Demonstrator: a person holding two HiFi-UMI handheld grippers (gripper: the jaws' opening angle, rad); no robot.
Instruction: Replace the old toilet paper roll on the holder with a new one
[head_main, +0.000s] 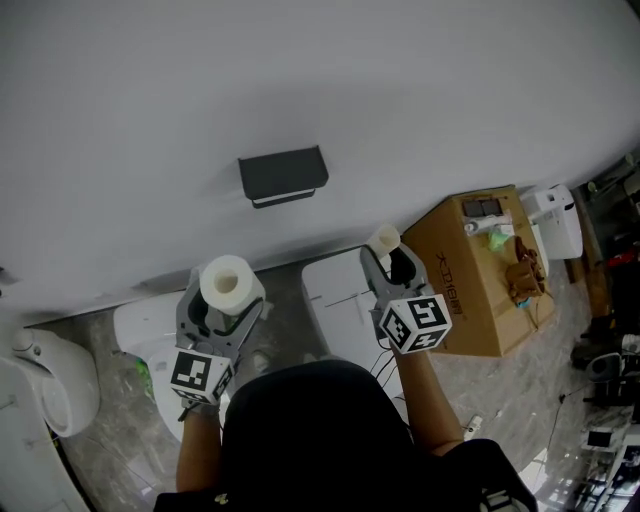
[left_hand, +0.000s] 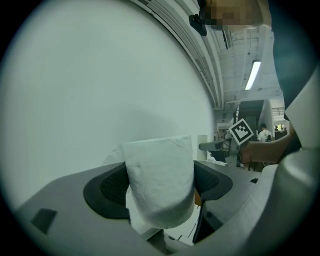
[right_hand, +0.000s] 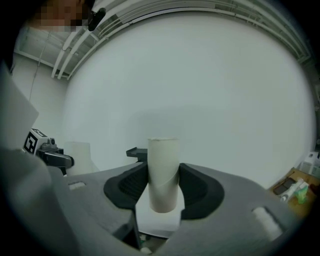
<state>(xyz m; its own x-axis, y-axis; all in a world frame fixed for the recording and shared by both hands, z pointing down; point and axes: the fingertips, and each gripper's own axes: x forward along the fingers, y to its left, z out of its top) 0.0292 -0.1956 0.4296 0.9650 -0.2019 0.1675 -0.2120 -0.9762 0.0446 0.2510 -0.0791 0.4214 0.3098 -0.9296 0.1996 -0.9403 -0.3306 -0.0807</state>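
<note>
My left gripper (head_main: 226, 300) is shut on a full white toilet paper roll (head_main: 229, 282), held upright; in the left gripper view the roll (left_hand: 159, 180) fills the gap between the dark pads. My right gripper (head_main: 388, 258) is shut on an empty cardboard tube (head_main: 385, 240), standing upright between the pads (right_hand: 163, 172) in the right gripper view. The dark holder (head_main: 284, 176) is mounted on the white wall above and between both grippers; it carries no roll. A small part of the holder (right_hand: 136, 153) shows just left of the tube.
A cardboard box (head_main: 478, 272) with small items on top stands at the right. White toilets (head_main: 340, 300) sit below the grippers against the wall, another white fixture (head_main: 45, 385) at far left. A white bin (head_main: 558, 220) stands behind the box.
</note>
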